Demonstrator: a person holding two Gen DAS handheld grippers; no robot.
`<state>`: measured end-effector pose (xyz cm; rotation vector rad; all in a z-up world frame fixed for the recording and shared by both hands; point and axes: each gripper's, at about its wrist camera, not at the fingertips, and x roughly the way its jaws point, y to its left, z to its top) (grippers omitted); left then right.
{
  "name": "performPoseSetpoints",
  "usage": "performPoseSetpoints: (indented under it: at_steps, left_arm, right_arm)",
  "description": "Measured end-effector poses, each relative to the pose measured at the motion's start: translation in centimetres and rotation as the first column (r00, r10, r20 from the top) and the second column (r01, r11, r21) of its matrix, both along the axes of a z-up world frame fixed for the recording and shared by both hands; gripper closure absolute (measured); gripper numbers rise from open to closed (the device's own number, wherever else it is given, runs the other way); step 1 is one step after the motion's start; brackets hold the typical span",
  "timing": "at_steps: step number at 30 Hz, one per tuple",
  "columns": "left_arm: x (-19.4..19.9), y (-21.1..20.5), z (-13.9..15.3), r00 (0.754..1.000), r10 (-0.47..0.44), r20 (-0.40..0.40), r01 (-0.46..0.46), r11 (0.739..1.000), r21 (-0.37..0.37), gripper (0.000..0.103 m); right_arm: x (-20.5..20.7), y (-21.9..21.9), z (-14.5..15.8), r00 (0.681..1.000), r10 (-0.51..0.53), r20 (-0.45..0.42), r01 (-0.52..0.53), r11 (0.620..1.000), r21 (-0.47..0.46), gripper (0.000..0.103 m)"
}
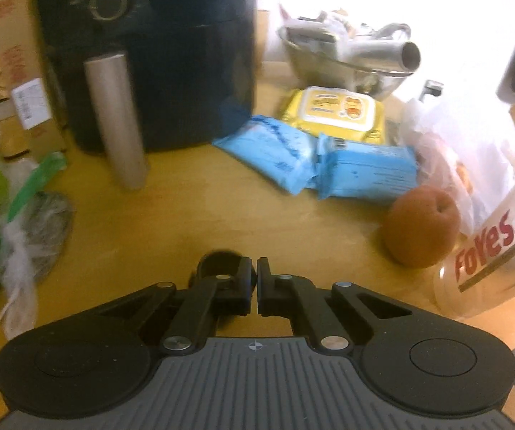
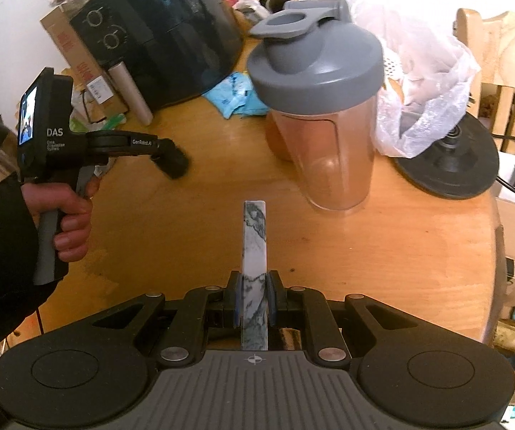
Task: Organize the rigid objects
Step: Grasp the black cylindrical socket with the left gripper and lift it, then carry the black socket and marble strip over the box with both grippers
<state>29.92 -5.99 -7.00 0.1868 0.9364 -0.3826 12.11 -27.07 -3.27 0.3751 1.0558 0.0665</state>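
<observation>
One flat marbled slab point(image 2: 254, 251) was the thing in hand: the right gripper point(image 2: 253, 295) had it pinched edge-on between its two blue-lined pads, the white and grey piece standing upright and reaching forward over the wooden table point(image 2: 418, 251), short of the grey-lidded shaker bottle point(image 2: 320, 107). It looked stiff and smooth, probably stone or a glossy tile, so I judged it fairly heavy for its thickness, slick on its faces and liable to chip on a hard landing. The grip sat near the slab's near end, leaving most of its length cantilevered ahead; a hold closer to the middle would likely have resisted twisting better. The left gripper point(image 1: 256, 268) hovered low over the table with its jaws drawn almost together, only a narrow slit between them and nothing held; a dark round object point(image 1: 221, 261) lay just behind its left finger, too hidden to identify. An orange fruit point(image 1: 422, 225), blue packets point(image 1: 314, 161) and a cardboard tube point(image 1: 117, 118) lay further off beside the black air fryer point(image 1: 157, 53).
</observation>
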Motion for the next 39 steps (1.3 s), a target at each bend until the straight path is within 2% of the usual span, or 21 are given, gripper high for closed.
performPoseSetpoints:
  at_steps: [9, 13, 14, 15, 16, 17, 18, 19, 23, 31, 32, 33, 39]
  left_arm:
    - [-2.0, 1.6, 1.1, 0.999, 0.044, 0.012, -0.044, 0.999, -0.002, 0.1]
    - [-3.1, 3.1, 1.4, 0.996, 0.078, 0.033, -0.077, 0.997, -0.022, 0.096]
    - [-3.3, 3.5, 1.4, 0.996, 0.09, 0.031, -0.089, 0.996, -0.025, 0.089]
    - [-3.5, 3.9, 1.4, 0.995, 0.099, 0.027, -0.098, 0.995, -0.032, 0.071]
    - [-3.7, 4.3, 1.5, 0.994, 0.107, 0.024, -0.106, 0.994, -0.04, 0.061]
    - [-4.0, 4.7, 1.5, 0.993, 0.115, 0.028, -0.113, 0.992, -0.047, 0.045]
    - [-4.3, 5.0, 1.6, 0.992, 0.12, 0.037, -0.118, 0.992, -0.05, 0.036]
    - [-4.5, 5.3, 1.6, 0.991, 0.121, 0.048, -0.119, 0.992, -0.052, 0.035]
    - [-4.3, 5.6, 1.0, 0.993, 0.112, 0.039, -0.109, 0.992, -0.061, 0.034]
    - [-2.4, 4.5, -1.7, 0.994, 0.099, 0.05, -0.099, 0.995, -0.003, 0.035]
    - [-2.2, 4.4, -2.0, 0.995, 0.093, 0.046, -0.093, 0.996, 0.001, 0.037]
    - [-2.1, 4.3, -2.2, 0.996, 0.084, 0.04, -0.084, 0.996, -0.002, 0.064]
    - [-2.6, 4.3, -1.6, 0.998, 0.064, 0.029, -0.064, 0.998, 0.002, 0.066]
  right_arm:
    - [0.6, 0.5, 0.1, 0.998, 0.065, 0.006, -0.066, 0.998, 0.01, 0.086]
    - [0.7, 0.6, 0.1, 0.996, 0.089, 0.009, -0.089, 0.996, 0.013, 0.086]
    - [0.7, 0.7, 0.0, 0.996, 0.094, 0.01, -0.094, 0.995, 0.013, 0.086]
    - [0.7, 0.7, 0.0, 0.995, 0.097, 0.011, -0.098, 0.995, 0.014, 0.086]
    - [0.7, 0.7, 0.0, 0.995, 0.099, 0.011, -0.099, 0.995, 0.015, 0.086]
    - [0.6, 0.7, 0.0, 0.995, 0.101, 0.011, -0.101, 0.995, 0.015, 0.086]
    - [0.6, 0.7, -0.1, 0.995, 0.102, 0.01, -0.102, 0.995, 0.017, 0.086]
    - [0.6, 0.7, -0.1, 0.995, 0.103, 0.01, -0.103, 0.995, 0.018, 0.086]
    - [0.6, 1.0, -0.2, 0.994, 0.11, 0.009, -0.11, 0.994, 0.021, 0.086]
    - [-0.1, 0.9, 0.2, 0.995, 0.098, 0.007, -0.098, 0.995, 0.015, 0.086]
    - [-0.1, 0.8, 0.2, 0.996, 0.091, 0.004, -0.091, 0.996, 0.014, 0.086]
    - [-0.2, 0.6, 0.2, 0.997, 0.083, 0.001, -0.083, 0.996, 0.012, 0.086]
    - [-1.1, -0.5, 0.5, 0.999, 0.052, -0.002, -0.052, 0.999, -0.005, 0.086]
